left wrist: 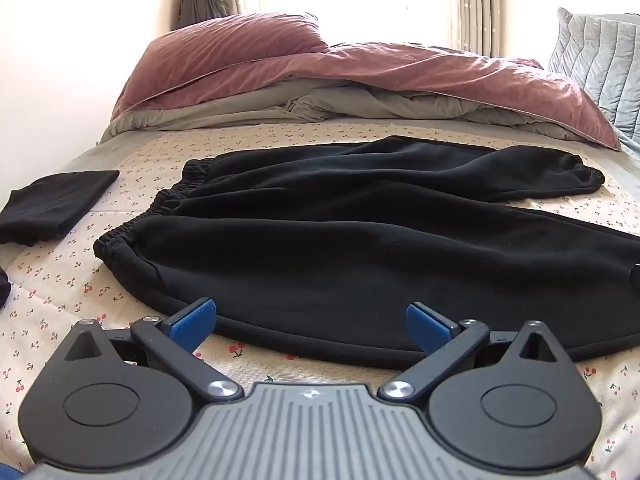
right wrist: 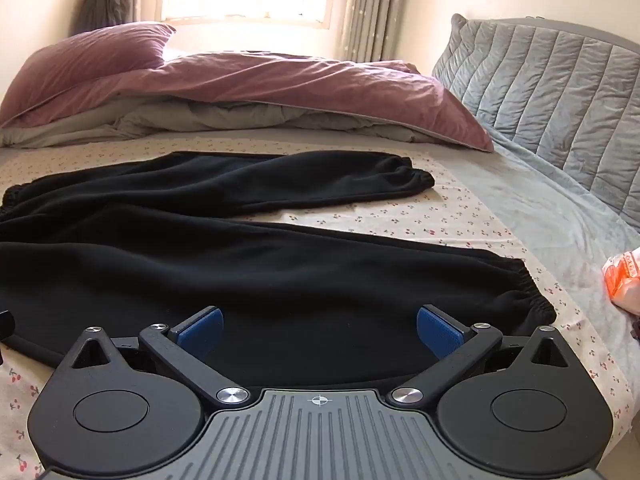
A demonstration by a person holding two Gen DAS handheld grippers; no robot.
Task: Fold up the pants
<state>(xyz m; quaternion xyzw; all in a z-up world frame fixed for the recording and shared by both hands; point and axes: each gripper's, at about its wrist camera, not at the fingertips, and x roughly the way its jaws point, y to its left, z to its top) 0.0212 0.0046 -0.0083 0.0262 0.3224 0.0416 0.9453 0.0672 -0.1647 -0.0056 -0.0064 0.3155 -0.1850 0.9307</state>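
The black pants (left wrist: 340, 240) lie spread flat on the cherry-print sheet (left wrist: 60, 280), waistband to my left, legs running off to the right and splayed apart.

My left gripper (left wrist: 311, 322) is spread wide and holds nothing; its blue pads (left wrist: 192, 322) sit just over the near hem of the pants, close to the hip. This view alone shows the elastic waistband (left wrist: 160, 208) and a small folded black garment (left wrist: 56, 204) lying apart from the pants, further left.

My right gripper (right wrist: 320, 328) is likewise released, its jaws standing wide above the near leg. Only this view shows that leg's gathered cuff (right wrist: 536, 300), the far leg's cuff (right wrist: 416, 178), the grey quilted headboard (right wrist: 560, 92), and something orange and white (right wrist: 624, 280) at the right edge, too cropped to identify, perhaps a packet.

Both views show the mauve duvet (right wrist: 280, 80) bunched at the far side.
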